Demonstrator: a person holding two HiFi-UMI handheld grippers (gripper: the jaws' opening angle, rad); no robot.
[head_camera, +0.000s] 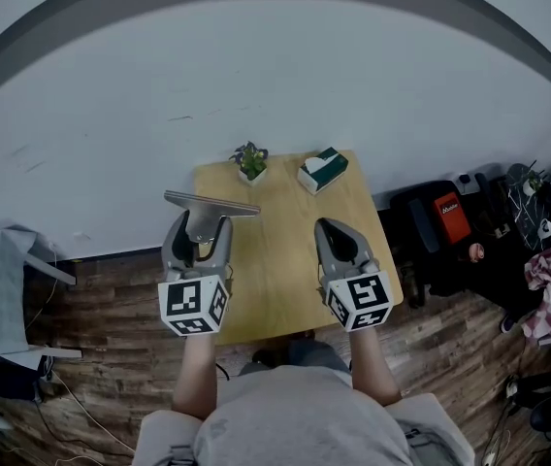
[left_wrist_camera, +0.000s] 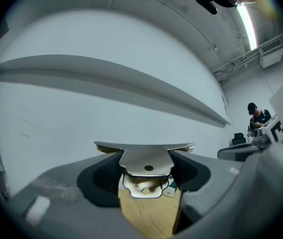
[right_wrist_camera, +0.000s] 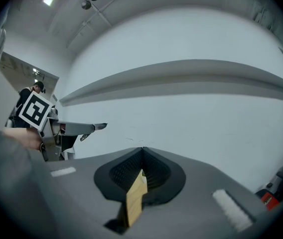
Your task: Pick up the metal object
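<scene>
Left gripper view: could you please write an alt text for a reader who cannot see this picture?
The left gripper holds a flat T-shaped metal object between its jaws, the wide bar across the top. Below it shows a wooden table, behind it a pale wall; a person is far off at the right.

— Is any lettering reading clearly here?
— None is. White print is showing on the red pouch (head_camera: 451, 216) at three o'clock in the head view, but it is blurring past reading.
</scene>
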